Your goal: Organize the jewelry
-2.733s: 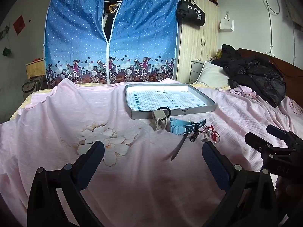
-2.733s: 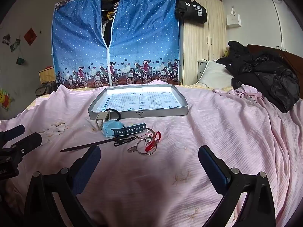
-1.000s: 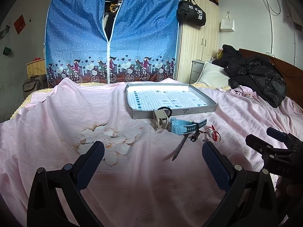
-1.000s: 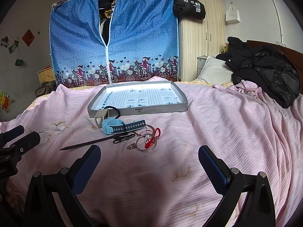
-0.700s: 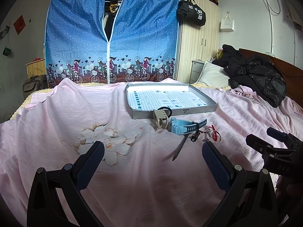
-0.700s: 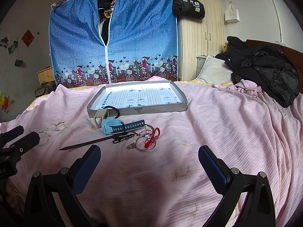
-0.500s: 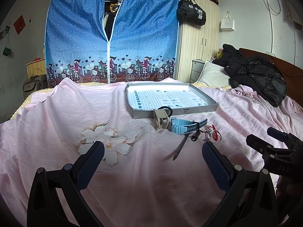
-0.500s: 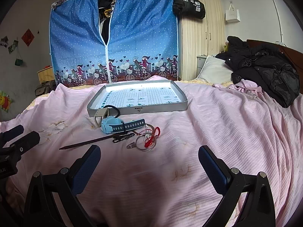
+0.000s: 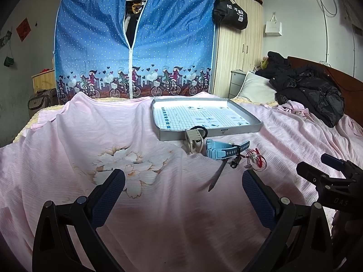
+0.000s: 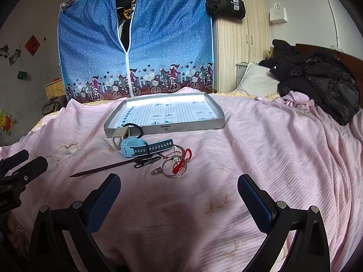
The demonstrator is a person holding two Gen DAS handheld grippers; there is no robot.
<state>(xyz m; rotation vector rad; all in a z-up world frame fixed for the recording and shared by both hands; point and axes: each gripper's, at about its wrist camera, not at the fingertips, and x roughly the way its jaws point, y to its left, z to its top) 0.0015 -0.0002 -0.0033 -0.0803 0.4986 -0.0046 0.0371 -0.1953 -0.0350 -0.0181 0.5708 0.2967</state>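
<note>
Both the left gripper [image 9: 183,184] and right gripper [image 10: 179,189] gape wide, empty. Only the right view shows the wire ring [image 10: 174,167] clearly, near the blue watch [image 10: 145,147].

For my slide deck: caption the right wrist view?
Open hand-held gripper faces blue watch, hair stick and tray on pink bedsheet.

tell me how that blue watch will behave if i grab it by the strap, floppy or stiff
Probably floppy: the blue watch has a thin perforated strap that looks like soft rubber, so the chunky case would likely hang and swing. It looks light. Its strap lies over the dark hair stick and black clip, so lifting may nudge them.
</note>
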